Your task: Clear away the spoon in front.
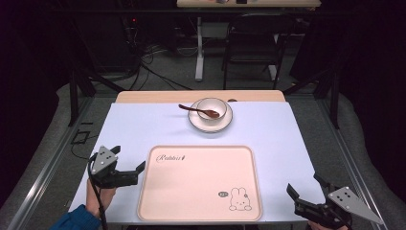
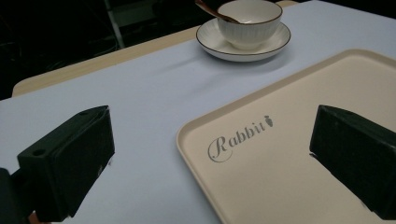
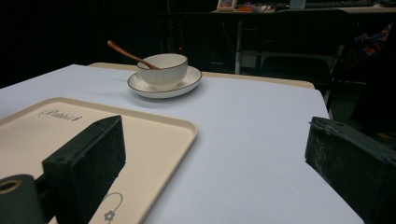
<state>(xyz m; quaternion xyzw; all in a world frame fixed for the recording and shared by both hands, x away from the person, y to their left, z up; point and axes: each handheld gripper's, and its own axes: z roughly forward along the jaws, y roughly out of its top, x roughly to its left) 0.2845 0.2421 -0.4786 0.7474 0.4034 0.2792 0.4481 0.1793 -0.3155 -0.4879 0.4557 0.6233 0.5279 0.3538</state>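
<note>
Pale lavender tabletop [image 1: 143,124], dark room behind. Left gripper [image 1: 128,165] and right gripper [image 1: 302,188]: fingers spread, empty, flanking rectangular cream plastic tray [image 1: 201,191]; white ceramic bowl [image 1: 211,108] beyond.

The left tool [image 2: 205,158] rises from the bottom corners of the frame, its two black jaws wide apart and empty. Between them lies the cream tray [image 2: 299,154], lettered "Rabbit". At upper right, a white bowl [image 2: 250,16] holding a brown spoon [image 2: 215,11] sits on a saucer [image 2: 219,44] on the pale worktop [image 2: 140,88].
</note>
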